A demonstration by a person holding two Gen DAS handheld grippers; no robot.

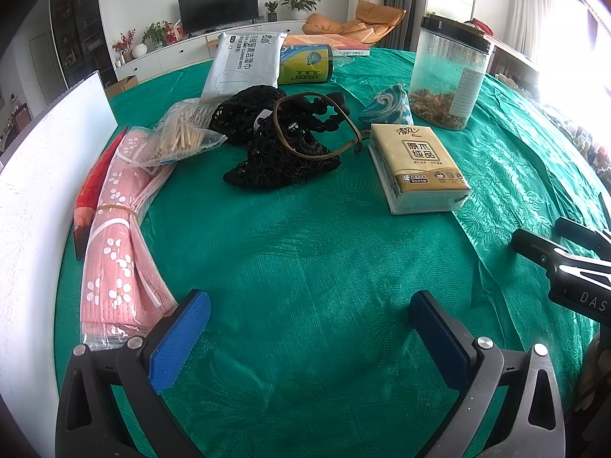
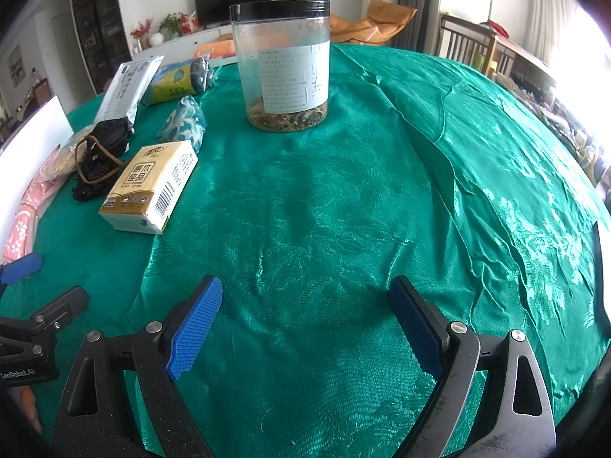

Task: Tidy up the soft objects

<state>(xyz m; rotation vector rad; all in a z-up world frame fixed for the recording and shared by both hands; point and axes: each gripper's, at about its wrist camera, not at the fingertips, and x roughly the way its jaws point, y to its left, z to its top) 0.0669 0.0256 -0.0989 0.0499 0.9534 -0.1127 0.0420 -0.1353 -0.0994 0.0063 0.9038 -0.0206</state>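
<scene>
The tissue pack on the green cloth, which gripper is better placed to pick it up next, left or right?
Left, probably. The tissue pack lies ahead of the open left gripper, slightly right of centre. From the open right gripper it sits far off to the left, with only bare tablecloth ahead.

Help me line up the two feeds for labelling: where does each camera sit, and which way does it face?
Left wrist: rides the left gripper, looks across the green tablecloth at the black mesh bag and pink bundle; own open fingers show, the right gripper at the edge.
Right wrist: rides the right gripper, faces the clear jar; own open fingers show, the left gripper's blue pad at far left.
Shared: tissue pack, jar, mesh bag, tablecloth.
</scene>
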